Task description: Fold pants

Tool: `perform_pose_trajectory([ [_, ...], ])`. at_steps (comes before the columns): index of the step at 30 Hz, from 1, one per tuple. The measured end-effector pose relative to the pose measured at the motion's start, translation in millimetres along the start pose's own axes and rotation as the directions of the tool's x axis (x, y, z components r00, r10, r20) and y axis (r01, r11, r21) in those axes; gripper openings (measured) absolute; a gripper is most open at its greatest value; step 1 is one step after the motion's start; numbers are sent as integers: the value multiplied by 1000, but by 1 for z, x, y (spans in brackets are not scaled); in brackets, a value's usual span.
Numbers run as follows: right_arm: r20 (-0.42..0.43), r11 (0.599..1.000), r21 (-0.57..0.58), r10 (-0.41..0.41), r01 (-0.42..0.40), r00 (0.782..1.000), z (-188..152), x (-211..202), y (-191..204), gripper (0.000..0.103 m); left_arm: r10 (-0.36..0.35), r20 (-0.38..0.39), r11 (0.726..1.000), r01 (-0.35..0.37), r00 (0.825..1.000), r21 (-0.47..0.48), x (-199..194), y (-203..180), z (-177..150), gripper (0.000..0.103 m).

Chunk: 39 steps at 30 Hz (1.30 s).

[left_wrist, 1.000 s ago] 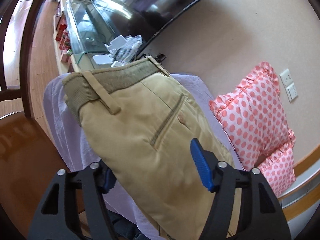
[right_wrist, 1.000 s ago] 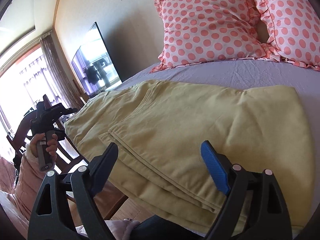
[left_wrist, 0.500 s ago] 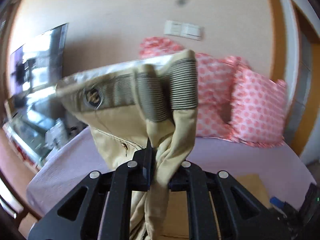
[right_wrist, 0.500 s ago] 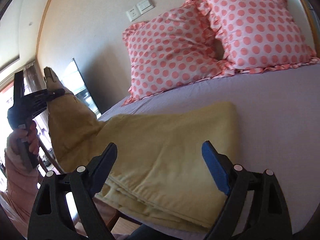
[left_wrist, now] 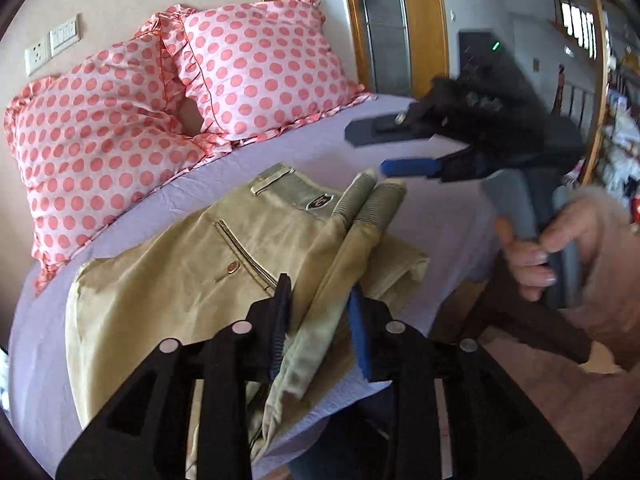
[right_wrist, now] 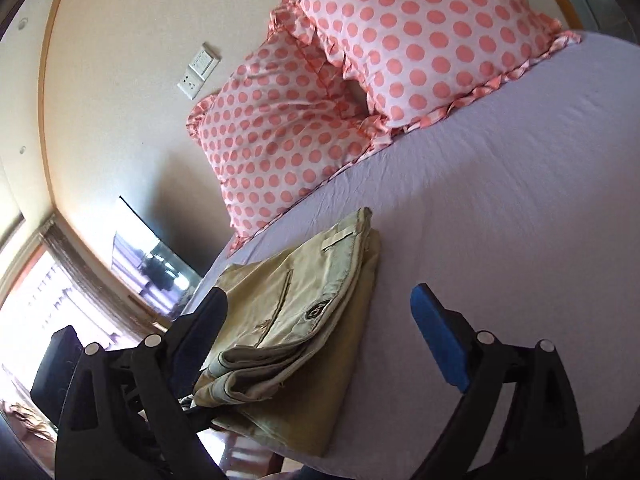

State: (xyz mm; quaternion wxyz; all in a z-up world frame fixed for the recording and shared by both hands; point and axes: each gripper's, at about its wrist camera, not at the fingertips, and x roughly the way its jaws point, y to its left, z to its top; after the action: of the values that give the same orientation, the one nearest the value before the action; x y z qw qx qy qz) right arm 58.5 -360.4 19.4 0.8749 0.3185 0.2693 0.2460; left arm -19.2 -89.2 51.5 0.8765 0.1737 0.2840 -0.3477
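Note:
The khaki pants (left_wrist: 192,280) lie folded on the lilac bed sheet (left_wrist: 312,148), waistband turned over onto the legs. My left gripper (left_wrist: 320,312) has its jaws a little apart with a ridge of the waistband cloth running between them. In the right wrist view the folded pants (right_wrist: 304,320) sit near the bed's front edge. My right gripper (right_wrist: 320,312) is open and empty, hovering above the pants; it also shows in the left wrist view (left_wrist: 368,152), held in a hand over the bed.
Two pink polka-dot pillows (left_wrist: 160,96) lean on the wall at the head of the bed. A television (right_wrist: 152,264) stands beyond the bed's left side. A wooden chair (left_wrist: 520,320) is by the bed's near edge. Bare sheet (right_wrist: 500,184) lies right of the pants.
My left gripper swung the waistband up and over and laid it down on the pant legs, making a fold. Its jaws have loosened. My right gripper lifted and stayed open.

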Motion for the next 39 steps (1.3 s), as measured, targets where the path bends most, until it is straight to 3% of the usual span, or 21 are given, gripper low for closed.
perform_pose_trajectory([
  [2, -81, 1000, -7, -2, 1, 997, 1, 17, 1, 93, -54, 64, 994, 60, 997, -96, -25, 26, 0, 64],
  [3, -117, 1000, -19, -17, 15, 993, 2, 26, 2, 86, -54, 85, 986, 66, 995, -155, -33, 41, 1, 69],
  [5, -185, 997, -53, -58, 49, 981, 3, 42, 3, 82, 36, 82, 955, -10, 996, -297, -46, 84, -7, 70],
  [6, -208, 995, -70, -78, 65, 975, 3, 50, 3, 73, 103, 46, 928, -79, 994, -365, -46, 108, -13, 69],
  [7, -229, 994, -78, -93, 77, 969, 3, 56, 3, 71, 144, 4, 897, -128, 990, -423, -43, 130, -19, 69],
  [10, -247, 992, -91, -103, 83, 964, 7, 68, 2, 63, 159, -119, 805, -199, 980, -559, -27, 185, -41, 68],
  [12, -252, 993, -88, -97, 77, 963, 9, 74, 0, 57, 129, -164, 764, -204, 978, -613, -15, 208, -52, 68],
  [15, -261, 995, -78, -79, 60, 962, 13, 81, -3, 49, 54, -188, 738, -165, 981, -654, 0, 222, -63, 68],
  [17, -277, 998, -56, -44, 29, 960, 14, 82, -5, 48, -1, -166, 724, -114, 986, -680, 6, 226, -67, 69],
  [19, -276, 999, -24, -26, 21, 961, 16, 82, -11, 42, -42, -145, 722, -71, 988, -688, 14, 229, -62, 72],
  [22, -275, 1000, 8, -4, 6, 961, 18, 87, -16, 32, -90, -110, 693, -18, 990, -721, 23, 239, -57, 76],
  [23, -291, 999, 30, 34, -26, 956, 17, 90, -18, 20, -103, -98, 682, -1, 990, -731, 25, 242, -57, 70],
  [24, -308, 994, 77, 96, -76, 947, 14, 94, -22, 15, -112, -95, 669, 4, 989, -743, 28, 247, -58, 44],
  [26, -303, 979, 142, 181, -143, 936, 12, 94, -26, 13, -126, -97, 638, 6, 987, -770, 29, 255, -63, 13],
  [27, -293, 970, 170, 218, -174, 931, 15, 93, -27, 12, -139, -77, 628, 28, 987, -777, 26, 257, -63, 8],
  [29, -282, 962, 170, 255, -213, 925, 23, 91, -20, 11, -130, -67, 643, 33, 989, -766, 18, 258, -56, 7],
  [32, -282, 967, 113, 253, -229, 925, 41, 95, 2, 10, -73, -77, 711, -2, 994, -703, 11, 251, -29, 7],
  [35, -259, 968, 62, 249, -241, 933, 69, 102, 17, 10, -14, -74, 761, -38, 997, -648, 13, 253, 5, 7],
  [39, -180, 976, 13, 218, -219, 959, 116, 114, 18, 9, 74, -59, 770, -94, 996, -631, 39, 276, 46, 7],
])
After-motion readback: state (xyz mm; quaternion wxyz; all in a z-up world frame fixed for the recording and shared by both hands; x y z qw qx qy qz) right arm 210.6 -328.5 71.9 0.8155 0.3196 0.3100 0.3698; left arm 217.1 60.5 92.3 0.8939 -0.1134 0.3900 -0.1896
